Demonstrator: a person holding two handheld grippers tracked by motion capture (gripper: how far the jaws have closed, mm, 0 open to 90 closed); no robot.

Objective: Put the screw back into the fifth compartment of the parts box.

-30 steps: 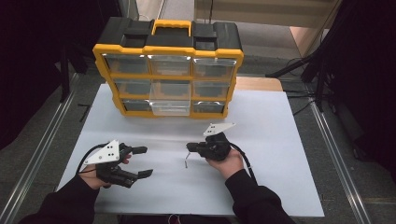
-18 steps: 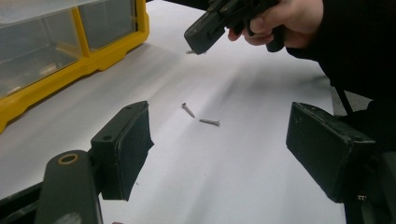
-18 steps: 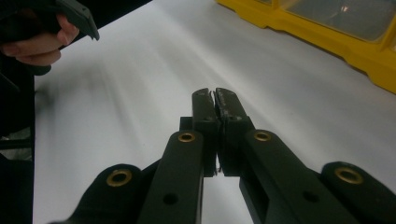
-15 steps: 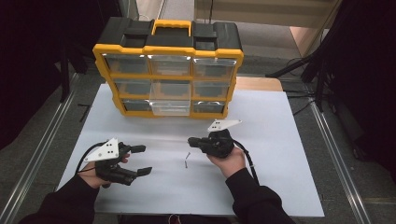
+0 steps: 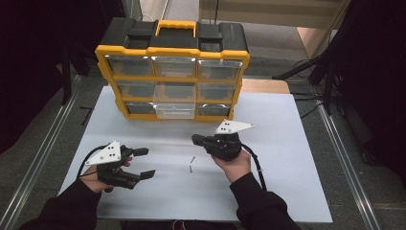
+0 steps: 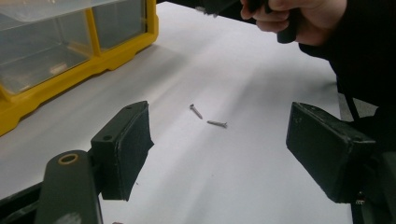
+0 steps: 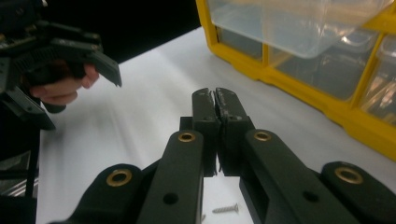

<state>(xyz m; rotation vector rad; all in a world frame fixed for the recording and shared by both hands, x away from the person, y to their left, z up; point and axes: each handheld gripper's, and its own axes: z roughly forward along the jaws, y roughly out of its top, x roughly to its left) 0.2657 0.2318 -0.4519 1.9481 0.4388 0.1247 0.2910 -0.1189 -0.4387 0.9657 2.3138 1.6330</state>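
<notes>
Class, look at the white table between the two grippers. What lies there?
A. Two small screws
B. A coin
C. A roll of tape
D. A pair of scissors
A: two small screws lie loose on the white table, apart from the open left gripper and below the shut right gripper, in front of the yellow drawer box.
</notes>
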